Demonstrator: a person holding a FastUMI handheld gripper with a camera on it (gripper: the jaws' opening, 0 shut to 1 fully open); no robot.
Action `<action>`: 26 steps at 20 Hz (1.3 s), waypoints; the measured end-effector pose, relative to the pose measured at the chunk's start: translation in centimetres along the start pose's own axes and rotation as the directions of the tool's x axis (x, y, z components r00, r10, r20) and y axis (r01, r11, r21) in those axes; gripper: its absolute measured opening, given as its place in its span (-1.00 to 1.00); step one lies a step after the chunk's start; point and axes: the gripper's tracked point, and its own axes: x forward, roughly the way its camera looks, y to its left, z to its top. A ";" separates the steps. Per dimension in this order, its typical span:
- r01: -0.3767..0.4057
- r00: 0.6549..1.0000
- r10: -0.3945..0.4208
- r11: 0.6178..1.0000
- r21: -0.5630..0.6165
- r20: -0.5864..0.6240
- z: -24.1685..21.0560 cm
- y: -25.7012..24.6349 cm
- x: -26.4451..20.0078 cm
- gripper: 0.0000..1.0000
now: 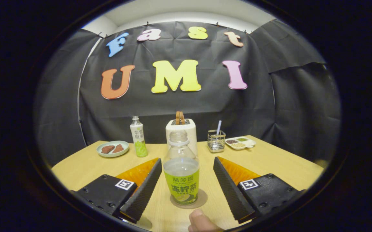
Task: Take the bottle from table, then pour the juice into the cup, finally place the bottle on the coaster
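Between your gripper's [186, 182] two fingers stands the bottle [181, 174], upright on a round coaster [199, 200] on the wooden table [279, 167]. The fingers are spread wide, one to each side of the bottle, and neither pad touches it; a clear gap shows on both flanks. The bottle's cap is off and the neck is open, so it appears uncapped and largely empty above the label line.

Risks, as judged from this position:
- The bottle sits slightly nearer your left finger than your right. If you draw back or swing sideways without centring, that finger could clip the label and tip a light, open bottle.
- A fingertip [200, 219] of a person's hand shows just below the bottle's base, near the coaster. Any closing or lowering move could catch it.
- The coaster's near edge shows past the bottle base, so the bottle may not sit dead centre; a nudge could walk it off the rim.

Beyond the fingers, well apart from the bottle, stand a white toaster-like box [181, 132], a second bottle [138, 137], a plate [112, 148], a wire holder [216, 140] and a divided dish [240, 142]. No cup can be made out with certainty.
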 end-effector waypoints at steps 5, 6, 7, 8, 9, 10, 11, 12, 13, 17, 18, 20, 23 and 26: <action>0.043 0.999 -0.043 0.999 -0.020 0.023 3.5 -1.5 -5.5 1.00; 0.051 0.998 -0.050 0.998 -0.023 0.028 4.2 -1.9 -6.8 1.00; 0.045 0.998 -0.045 0.999 -0.017 0.033 4.8 -2.2 -8.5 1.00; 0.058 0.998 -0.057 0.998 -0.013 0.033 5.2 -2.8 -9.8 1.00; 0.080 0.997 -0.080 0.997 -0.018 0.020 5.1 -3.8 -11.1 1.00; 0.075 0.997 -0.075 0.997 -0.010 0.018 5.3 -4.4 -12.7 1.00; 0.053 0.998 -0.053 0.999 -0.003 0.017 5.5 -4.5 -14.4 1.00; 0.034 0.999 -0.034 0.999 -0.009 0.006 5.5 -4.8 -15.9 1.00; 0.023 1.000 -0.023 1.000 -0.014 0.000 5.4 -5.4 -17.3 1.00; 0.032 0.998 -0.032 0.999 0.014 0.062 6.7 -9.4 -22.8 1.00; 0.031 0.997 -0.031 0.999 0.010 0.065 6.5 -10.1 -24.0 1.00; 0.006 0.997 -0.006 1.000 0.002 0.079 6.2 -11.1 -26.4 1.00; 0.000 0.996 0.001 1.000 -0.010 0.091 5.6 -13.3 -29.3 1.00; -0.048 0.996 0.050 0.998 -0.030 0.075 3.9 -12.8 -31.3 1.00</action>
